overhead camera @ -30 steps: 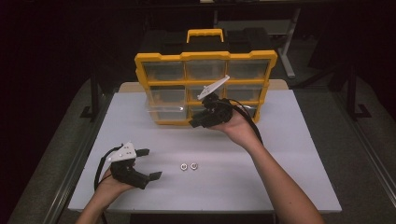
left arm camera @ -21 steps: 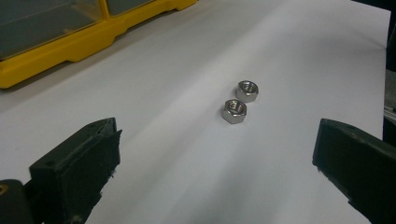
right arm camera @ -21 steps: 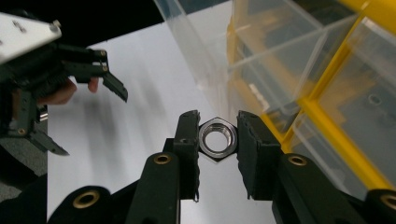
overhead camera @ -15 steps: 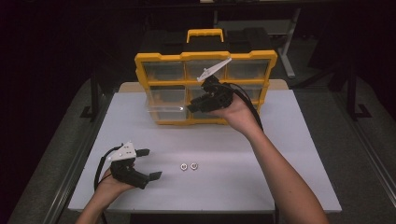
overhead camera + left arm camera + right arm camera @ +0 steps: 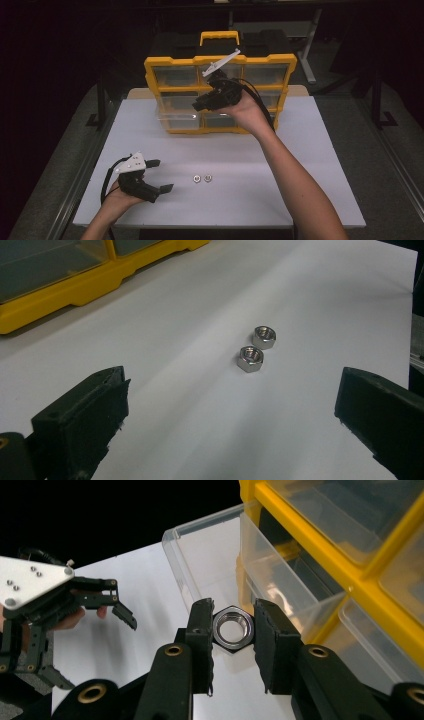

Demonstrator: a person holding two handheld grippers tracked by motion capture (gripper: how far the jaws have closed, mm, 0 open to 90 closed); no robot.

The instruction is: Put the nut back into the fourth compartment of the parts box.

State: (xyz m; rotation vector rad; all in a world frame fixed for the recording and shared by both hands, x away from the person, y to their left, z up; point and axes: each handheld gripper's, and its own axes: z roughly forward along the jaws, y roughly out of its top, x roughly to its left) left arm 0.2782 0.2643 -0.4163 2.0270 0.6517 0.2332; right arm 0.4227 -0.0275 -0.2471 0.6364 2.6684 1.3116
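The right gripper (image 5: 233, 630) was held raised in front of the yellow organizer (image 5: 165, 65) at the far side of the table (image 5: 300, 165), its fingers (image 5: 200, 630) clamped on the flats of a steel hex nut (image 5: 232, 628). The nut sat just above and near the open clear drawer (image 5: 210, 555), which stood pulled out of the organizer's lower left row. The grip appeared narrow: only two flats of smooth metal were pinched, near the finger tips, so in my judgement a tilt of the wrist or a knock against the drawer's rim could twist the nut loose and send it onto the table or off its left edge. A release made short of the drawer's front wall would likewise miss the compartment. The drawer, extended and unsupported at its front, could be pushed crooked or pulled free if the gripper pressed down on it. The left gripper (image 5: 150, 176) rested low at the near left of the table with its fingers (image 5: 80, 410) set wide apart and nothing between them; two further nuts (image 5: 257, 349) lay just beside each other on the table ahead of it, to its right. A careless sweep of that hand could scatter them, being loose and apt to roll.
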